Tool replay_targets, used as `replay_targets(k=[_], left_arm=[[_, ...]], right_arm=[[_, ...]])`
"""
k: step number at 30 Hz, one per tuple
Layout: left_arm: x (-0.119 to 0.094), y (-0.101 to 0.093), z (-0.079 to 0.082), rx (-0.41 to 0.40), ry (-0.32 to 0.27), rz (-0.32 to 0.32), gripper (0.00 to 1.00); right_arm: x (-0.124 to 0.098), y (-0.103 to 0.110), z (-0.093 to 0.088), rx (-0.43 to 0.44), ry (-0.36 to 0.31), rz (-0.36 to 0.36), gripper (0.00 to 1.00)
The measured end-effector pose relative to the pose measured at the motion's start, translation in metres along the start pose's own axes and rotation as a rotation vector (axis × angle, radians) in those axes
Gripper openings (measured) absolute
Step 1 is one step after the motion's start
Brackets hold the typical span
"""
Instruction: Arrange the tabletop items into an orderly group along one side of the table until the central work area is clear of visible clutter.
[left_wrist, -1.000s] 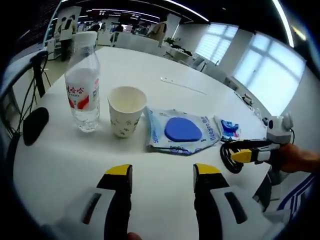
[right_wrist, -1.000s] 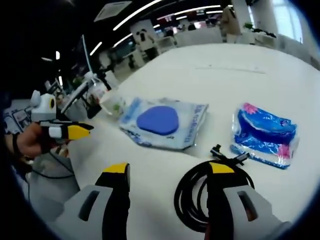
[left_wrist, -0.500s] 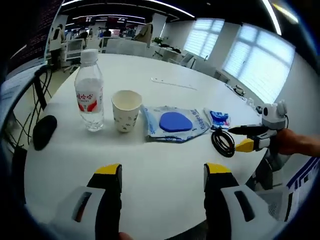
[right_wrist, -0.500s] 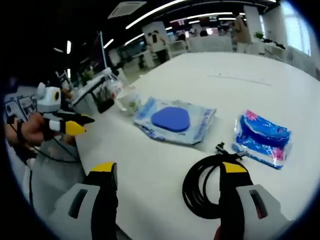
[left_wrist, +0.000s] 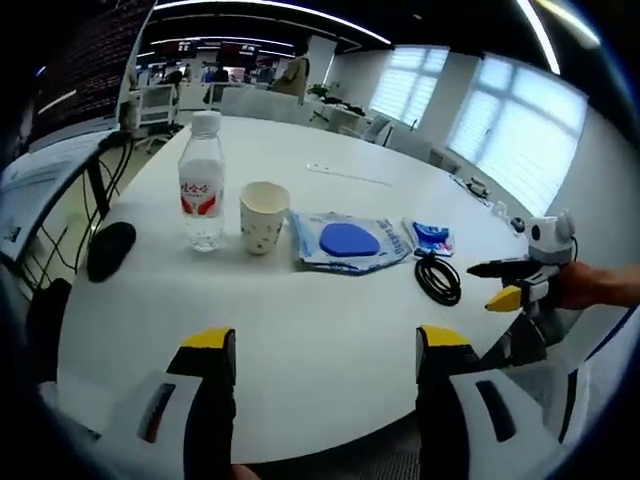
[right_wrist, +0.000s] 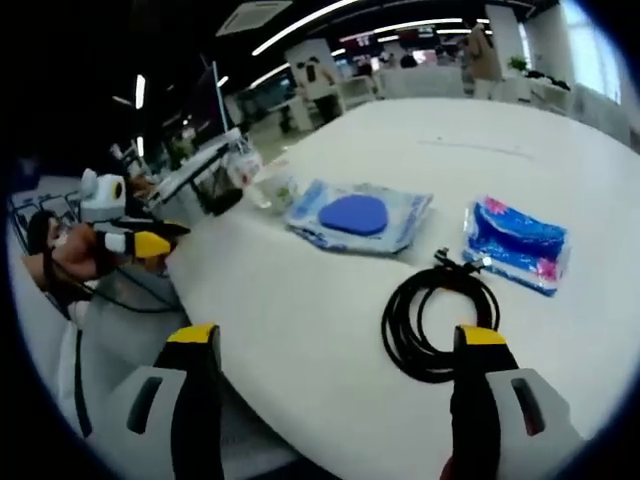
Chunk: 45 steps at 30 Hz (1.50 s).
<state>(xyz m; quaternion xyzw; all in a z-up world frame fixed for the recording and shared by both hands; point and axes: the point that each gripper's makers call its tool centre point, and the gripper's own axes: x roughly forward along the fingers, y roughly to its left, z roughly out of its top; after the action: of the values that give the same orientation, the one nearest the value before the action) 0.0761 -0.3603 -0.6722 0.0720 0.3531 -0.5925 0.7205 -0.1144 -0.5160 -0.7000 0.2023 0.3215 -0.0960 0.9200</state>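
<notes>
- Both grippers pulled back from the table (left_wrist: 300, 320); left gripper (left_wrist: 320, 345) and right gripper (right_wrist: 335, 340) stood spread, empty.
- Bottle (left_wrist: 203, 180), cup (left_wrist: 264, 216), blue pouch (left_wrist: 348, 241), tissue pack (left_wrist: 430, 238) and cable (left_wrist: 438, 279) lined mid-frame (seemingly done).

The left gripper view looks from off the round white table (left_wrist: 300, 320) across its near edge. The right gripper view faces it from the opposite side, similarly far. Both share the coiled black cable (left_wrist: 438, 279) (right_wrist: 435, 322) and blue-printed flat packet (left_wrist: 349, 241) (right_wrist: 362, 216).

Both grippers are farther back from the table now. The right gripper (right_wrist: 335, 345) no longer has the black cable (right_wrist: 438, 323) between its jaws.
</notes>
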Motion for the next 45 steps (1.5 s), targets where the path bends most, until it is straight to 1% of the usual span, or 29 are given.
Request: replay_targets(k=[6, 13, 23, 26, 29, 33, 38, 42, 45], left_arm=[[-0.003, -0.002, -0.003, 0.003, 0.002, -0.005, 0.75], [-0.006, -0.004, 0.0, 0.001, -0.007, -0.009, 0.76], [-0.007, -0.004, 0.005, -0.007, -0.02, -0.01, 0.76], [-0.007, -0.003, 0.008, -0.013, -0.031, -0.011, 0.75], [-0.007, -0.004, 0.008, -0.016, -0.033, -0.015, 0.75], [-0.007, -0.007, 0.005, -0.018, -0.029, -0.02, 0.75], [-0.009, -0.008, 0.004, -0.024, -0.033, -0.022, 0.75], [-0.01, -0.008, 0.007, -0.023, -0.04, -0.023, 0.75], [-0.011, -0.009, 0.009, -0.026, -0.045, -0.022, 0.75]], right_arm=[[-0.003, -0.001, -0.004, 0.011, 0.006, -0.001, 0.99], [0.0, -0.003, -0.009, 0.028, 0.009, -0.004, 0.99], [0.006, -0.005, -0.011, 0.043, 0.026, -0.005, 0.95], [0.01, -0.01, -0.011, 0.05, 0.031, -0.01, 0.91], [0.013, -0.011, -0.009, 0.056, 0.032, -0.016, 0.87], [0.021, -0.016, -0.01, 0.071, 0.042, -0.028, 0.78], [0.026, -0.021, -0.011, 0.079, 0.058, -0.048, 0.74], [0.029, -0.03, -0.009, 0.098, 0.054, -0.078, 0.63], [0.031, -0.035, -0.009, 0.111, 0.057, -0.095, 0.58]])
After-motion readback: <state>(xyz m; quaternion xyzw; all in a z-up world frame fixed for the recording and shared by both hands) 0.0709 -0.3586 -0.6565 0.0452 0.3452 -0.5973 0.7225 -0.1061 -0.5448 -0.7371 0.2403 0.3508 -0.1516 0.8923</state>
